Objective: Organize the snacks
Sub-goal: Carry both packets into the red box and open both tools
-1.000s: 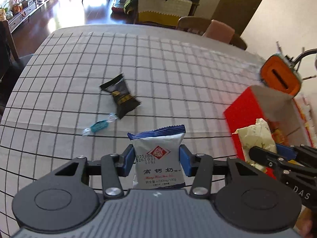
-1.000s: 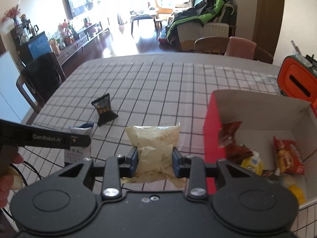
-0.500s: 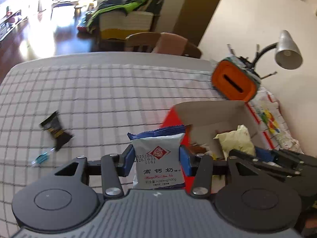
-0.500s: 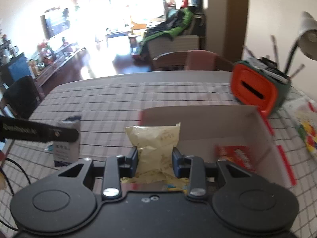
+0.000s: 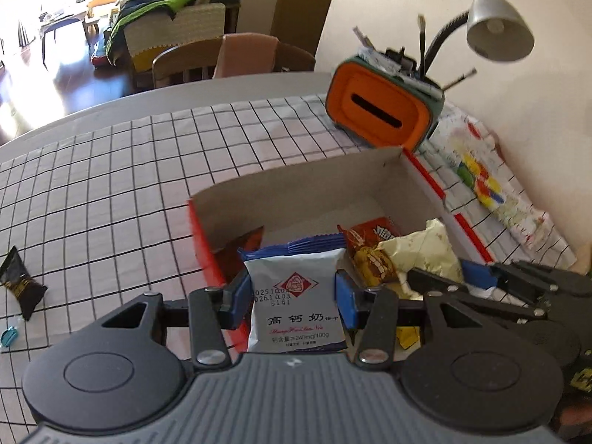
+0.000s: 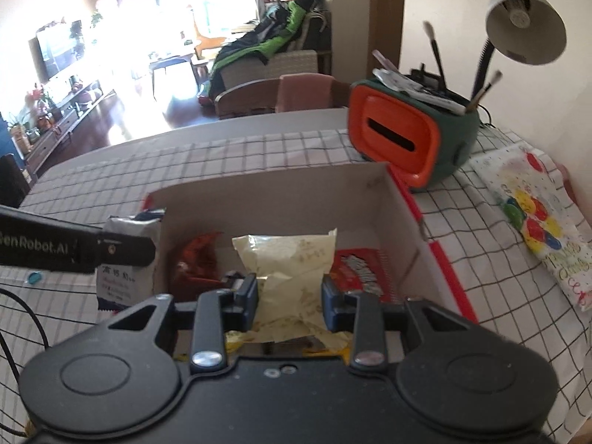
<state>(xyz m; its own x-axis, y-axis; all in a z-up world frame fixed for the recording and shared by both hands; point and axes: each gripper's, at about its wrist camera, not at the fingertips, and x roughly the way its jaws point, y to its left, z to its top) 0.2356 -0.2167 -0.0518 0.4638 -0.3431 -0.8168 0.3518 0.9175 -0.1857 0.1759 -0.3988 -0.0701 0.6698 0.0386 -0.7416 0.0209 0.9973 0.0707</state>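
My left gripper (image 5: 292,301) is shut on a white and blue biscuit packet (image 5: 296,303) and holds it over the left rim of the red cardboard box (image 5: 296,199). My right gripper (image 6: 289,296) is shut on a pale yellow snack bag (image 6: 288,270) and holds it over the inside of the box (image 6: 281,199). Red and orange snack packets (image 5: 370,244) lie in the box. The right gripper with its yellow bag (image 5: 425,249) shows in the left wrist view. The left gripper's packet (image 6: 127,255) shows in the right wrist view.
A black snack packet (image 5: 20,283) and a small teal candy (image 5: 8,335) lie on the checked tablecloth left of the box. An orange and green pen holder (image 6: 410,140), a desk lamp (image 6: 521,22) and a colourful wipes pack (image 6: 536,214) stand beyond and right of the box.
Both grippers have swung right from over the open tablecloth to the box, each still holding its packet. The black packet and teal candy are now far left.
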